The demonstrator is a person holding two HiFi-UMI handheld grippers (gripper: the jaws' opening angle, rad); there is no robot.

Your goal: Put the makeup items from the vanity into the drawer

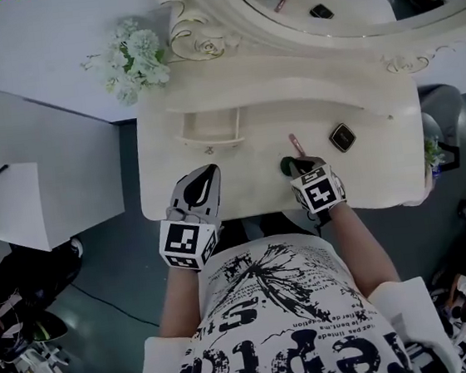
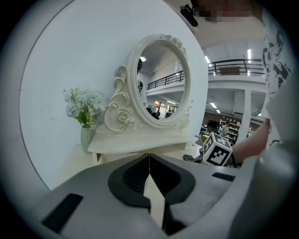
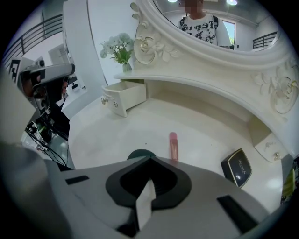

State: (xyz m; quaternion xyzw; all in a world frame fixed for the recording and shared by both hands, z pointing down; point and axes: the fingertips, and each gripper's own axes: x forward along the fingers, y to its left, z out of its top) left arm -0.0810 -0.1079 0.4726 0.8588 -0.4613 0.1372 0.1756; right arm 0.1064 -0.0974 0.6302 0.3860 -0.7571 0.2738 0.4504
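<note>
Right gripper (image 3: 149, 159) fingers clenched, tips at the dark green round item (image 3: 140, 153) — pink tube (image 3: 173, 144) and black compact (image 3: 238, 167) beside (drawer (image 3: 122, 97) open) — left gripper (image 2: 149, 155) fingers clenched, empty

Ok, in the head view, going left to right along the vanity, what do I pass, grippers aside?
You pass the flowers → open drawer → pink tube → black compact.
</note>
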